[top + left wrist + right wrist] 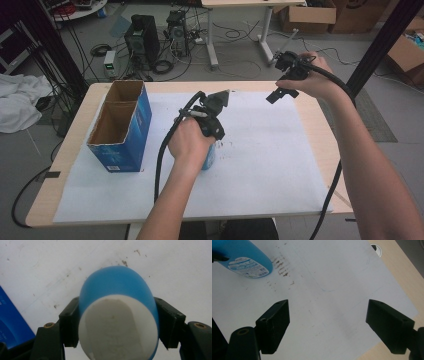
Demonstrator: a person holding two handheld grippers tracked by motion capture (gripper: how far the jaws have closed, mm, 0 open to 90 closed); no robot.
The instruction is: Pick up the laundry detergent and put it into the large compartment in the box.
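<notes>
A blue bottle [117,292] with a white flat end [118,327] is clamped between the jaws of my left gripper [117,323], seen end-on in the left gripper view. In the high view the left gripper [210,131] is over the middle of the white paper, and the bottle [208,157] pokes out below the hand. My right gripper [280,92] is raised over the table's far right, open, with nothing between its jaws. In the right gripper view its jaws stand wide apart [328,322] over bare paper, and the labelled blue bottle [244,258] lies at upper left.
An open blue cardboard box [121,127] stands at the left of the table. White paper [270,165] covers most of the wooden table [327,145], with brown specks near the bottle. Cables trail from both grippers. Computers and boxes sit on the floor beyond.
</notes>
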